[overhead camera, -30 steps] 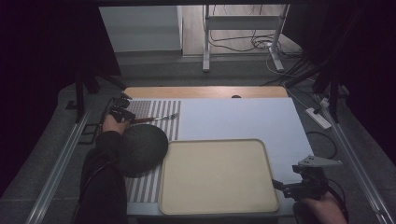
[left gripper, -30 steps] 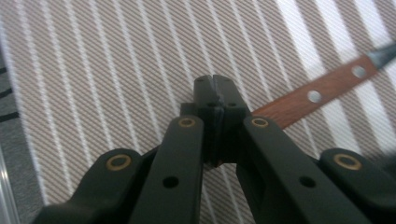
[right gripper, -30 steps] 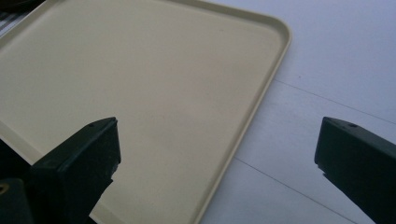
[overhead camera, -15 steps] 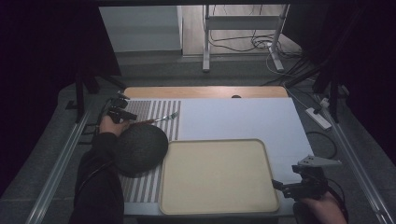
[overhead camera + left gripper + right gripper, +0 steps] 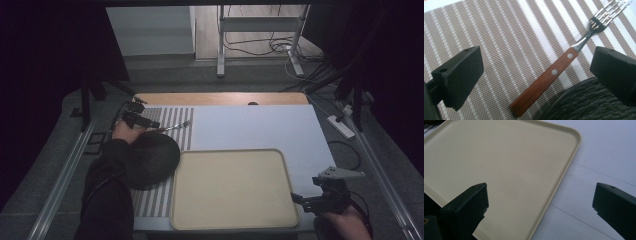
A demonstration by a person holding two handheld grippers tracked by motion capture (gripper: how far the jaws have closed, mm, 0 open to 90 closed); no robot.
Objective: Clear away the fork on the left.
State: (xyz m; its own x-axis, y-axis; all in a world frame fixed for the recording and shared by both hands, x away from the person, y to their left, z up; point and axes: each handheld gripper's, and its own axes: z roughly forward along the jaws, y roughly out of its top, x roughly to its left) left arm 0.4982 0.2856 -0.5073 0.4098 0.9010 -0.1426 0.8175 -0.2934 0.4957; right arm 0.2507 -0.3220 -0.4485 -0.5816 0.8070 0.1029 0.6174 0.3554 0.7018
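Observation:
A fork [image 5: 564,65] with a brown wooden handle lies flat on the striped placemat [image 5: 506,37], its tines pointing away. My left gripper [image 5: 536,72] has just been opening; its jaws stand wide on either side of the handle without touching it. From above, the fork [image 5: 172,127] lies just past the left gripper [image 5: 150,125] beside a dark round plate [image 5: 150,160]. A beige tray [image 5: 235,187] sits at the table's front. My right gripper [image 5: 300,199] stands open at the tray's right front corner, with the tray [image 5: 499,160] edge below its jaws.
The placemat [image 5: 172,117] covers the left part of the white table top [image 5: 255,127]. A wooden strip runs along the far edge. Metal rails flank the table, and a power strip [image 5: 342,125] and cables lie on the floor to the right.
The left gripper has opened and let go of the fork, which now lies on the placemat. The right gripper has kept still.

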